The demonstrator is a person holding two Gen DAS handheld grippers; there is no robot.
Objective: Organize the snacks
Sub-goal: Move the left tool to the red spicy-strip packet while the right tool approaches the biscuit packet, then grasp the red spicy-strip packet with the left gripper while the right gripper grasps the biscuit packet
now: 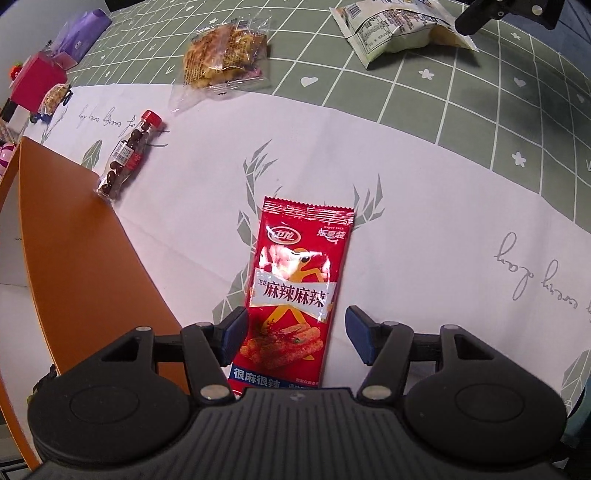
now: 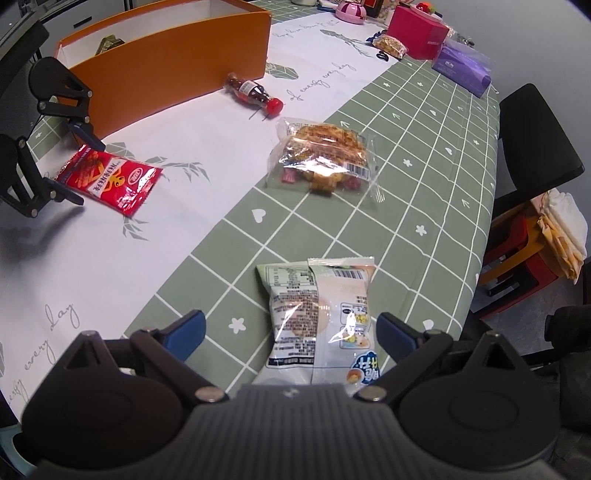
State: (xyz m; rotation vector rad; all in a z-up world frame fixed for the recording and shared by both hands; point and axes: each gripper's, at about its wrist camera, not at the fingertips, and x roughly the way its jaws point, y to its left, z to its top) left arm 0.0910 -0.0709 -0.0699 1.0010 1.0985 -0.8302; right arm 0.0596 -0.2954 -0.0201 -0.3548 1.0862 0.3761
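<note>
While the left gripper stands low over the white part of the tablecloth, its jaws are wide and the red spicy snack pack lies flat between them; the left pad looks just beside the pack's edge, the right pad is apart from it, so nothing is held. Just left of this pack is the orange box, and the small bottle w/ red cap, full of dark round candies, lies on its side close to the box wall. In the right wrist view the right gripper has also wide jaws, w/ the pale green snack bag lying between them on the green checked part of the cloth, not clamped. Farther ahead lies the clear bag of crackers, near the border of green and white. At the far end of the table are a pink box and a purple pack, well apart from the snacks.
</note>
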